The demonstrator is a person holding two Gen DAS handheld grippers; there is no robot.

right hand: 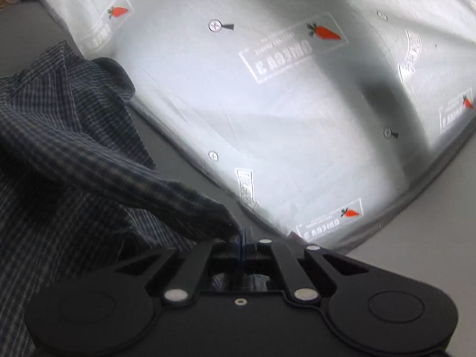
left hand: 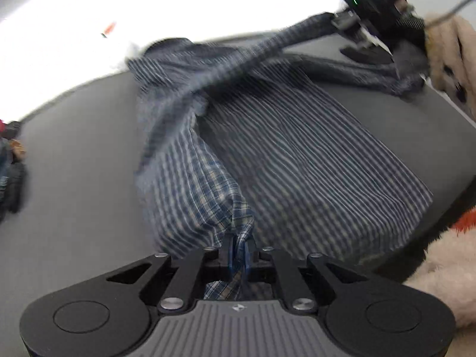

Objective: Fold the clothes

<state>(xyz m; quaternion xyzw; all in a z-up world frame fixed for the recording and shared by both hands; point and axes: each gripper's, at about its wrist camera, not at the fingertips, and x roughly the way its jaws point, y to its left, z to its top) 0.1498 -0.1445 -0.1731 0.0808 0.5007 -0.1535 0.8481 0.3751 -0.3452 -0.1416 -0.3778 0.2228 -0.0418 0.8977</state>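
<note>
So the plaid shirt [left hand: 267,154] is mostly lying on the grey table [left hand: 74,178], with a bunch of it lifted off the surface between the two grippers. Over at 9 o'clock in the left wrist view there's a dark pile of other clothes [left hand: 10,166] at the table edge. The left gripper [left hand: 238,253] is at 6 o'clock, jaws nearly closed, pinching a scrunched wad of the shirt's fabric. The right gripper [left hand: 354,29] is up at 1 o'clock, and in its own view [right hand: 242,244] the jaws are squeezed all but shut on a thin edge of the cloth.

My worry: that right-hand pinch looks really shallow, so if the shirt gets pulled taut it could just slip out. The left side being bunched means the fold probably lands crooked. The far end could also drag onto the white carrot-print sheet [right hand: 282,104] beside the table.
</note>
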